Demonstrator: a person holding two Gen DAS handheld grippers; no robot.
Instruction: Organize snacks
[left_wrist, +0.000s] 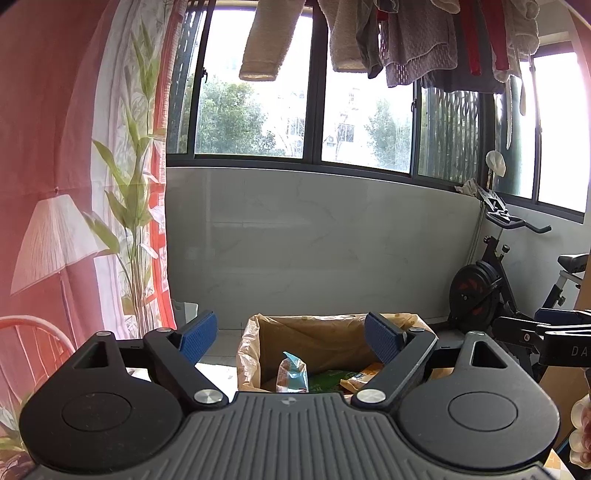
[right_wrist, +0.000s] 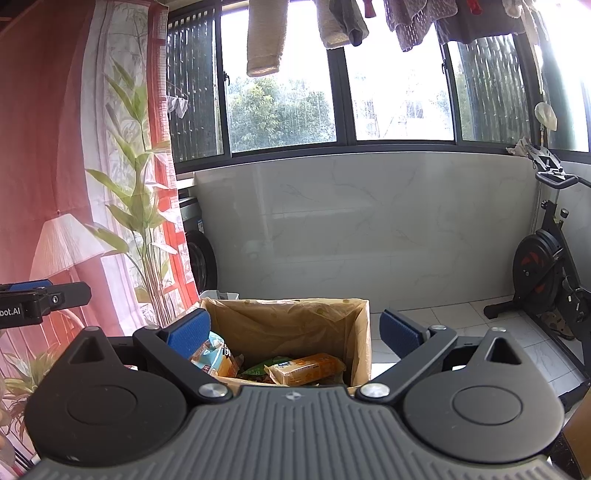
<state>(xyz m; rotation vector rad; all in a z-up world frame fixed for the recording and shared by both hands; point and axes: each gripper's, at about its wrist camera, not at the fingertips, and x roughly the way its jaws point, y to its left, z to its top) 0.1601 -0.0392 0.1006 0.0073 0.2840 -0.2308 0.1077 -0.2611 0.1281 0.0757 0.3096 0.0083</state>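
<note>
A cardboard box (left_wrist: 321, 332) (right_wrist: 364, 332) lined with a thin plastic bag stands ahead of both grippers. Inside lie snack packs: a light blue and orange pack (left_wrist: 293, 374) (right_wrist: 214, 360), a green pack (left_wrist: 327, 380) (right_wrist: 266, 367) and an orange pack (left_wrist: 364, 374) (right_wrist: 306, 367). My left gripper (left_wrist: 291, 338) is open, its blue pads wide apart with nothing between them, held short of the box. My right gripper (right_wrist: 295, 330) is open and empty too, level with the box's near rim. Each gripper shows at the edge of the other's view, the right gripper (left_wrist: 554, 332) and the left gripper (right_wrist: 40, 299).
A red and white printed curtain (right_wrist: 74, 184) hangs at the left. An exercise bike (left_wrist: 495, 273) (right_wrist: 546, 266) stands at the right on the tiled floor (right_wrist: 443, 325). A marble wall (left_wrist: 314, 240) under windows lies behind the box, and laundry (left_wrist: 406, 44) hangs overhead.
</note>
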